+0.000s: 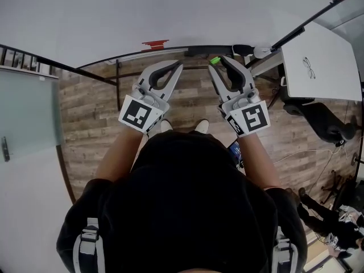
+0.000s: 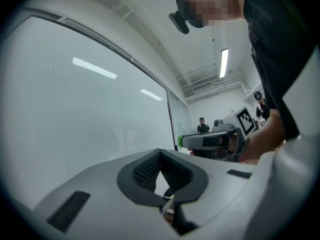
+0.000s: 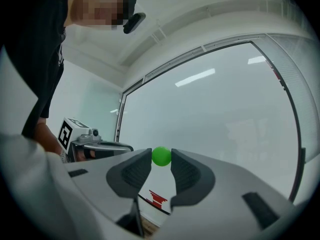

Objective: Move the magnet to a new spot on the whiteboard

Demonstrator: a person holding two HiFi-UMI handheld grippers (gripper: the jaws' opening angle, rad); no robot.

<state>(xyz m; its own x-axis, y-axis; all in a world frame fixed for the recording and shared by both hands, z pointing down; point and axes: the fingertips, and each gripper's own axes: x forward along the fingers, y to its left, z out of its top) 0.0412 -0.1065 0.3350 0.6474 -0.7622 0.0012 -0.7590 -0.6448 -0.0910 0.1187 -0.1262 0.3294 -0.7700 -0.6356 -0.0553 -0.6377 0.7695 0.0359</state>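
Note:
The whiteboard (image 1: 170, 10) fills the far side of the head view. A small round green magnet (image 1: 214, 60) sits between the fingertips of my right gripper (image 1: 215, 62), which is shut on it close to the board's lower edge. In the right gripper view the magnet (image 3: 161, 156) is pinched between the two dark pads, with the whiteboard (image 3: 225, 114) behind it. Whether it touches the board I cannot tell. My left gripper (image 1: 180, 65) is held beside the right one, its tips together and nothing in them. The left gripper view shows the pads meeting (image 2: 160, 153) and the magnet (image 2: 179, 142) at the right gripper's tip.
A red object (image 1: 154, 43) rests at the whiteboard's bottom rail. A white table (image 1: 318, 61) with a pair of glasses stands to the right, a dark chair (image 1: 330, 124) below it. A frosted glass door (image 1: 28, 112) is on the left. Wood floor lies underfoot.

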